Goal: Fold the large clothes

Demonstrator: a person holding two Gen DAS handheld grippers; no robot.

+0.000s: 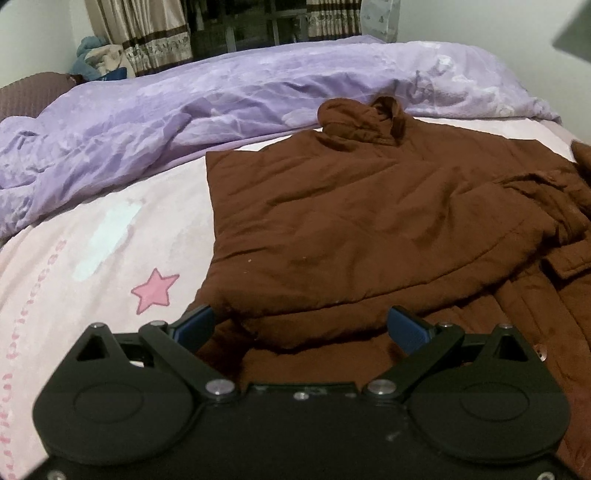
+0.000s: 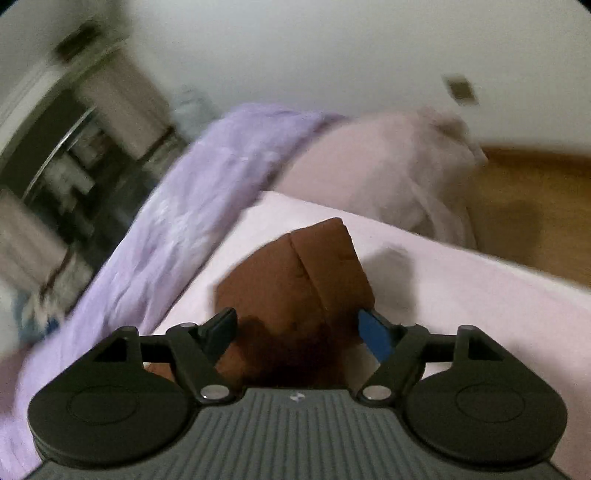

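— How does the left hand-held gripper (image 1: 301, 326) stand?

— Fingers spread wide, released, low over the near edge of the brown coat (image 1: 369, 229), gripping nothing.

— And the right hand-held gripper (image 2: 297, 330)?

— Also parted. A brown piece of the coat (image 2: 303, 273) sits between its blue pads (image 2: 375, 332), but they aren't pressed on it; the view is blurred.

— Where is the coat?

— Spread on the bed's pink sheet (image 1: 92, 258), one side folded over the middle, collar (image 1: 364, 122) at the far end, beside the pink star (image 1: 155, 290).

— Beyond it?

— A rumpled purple duvet (image 1: 184, 110) along the far side, curtains (image 1: 147, 33) behind.
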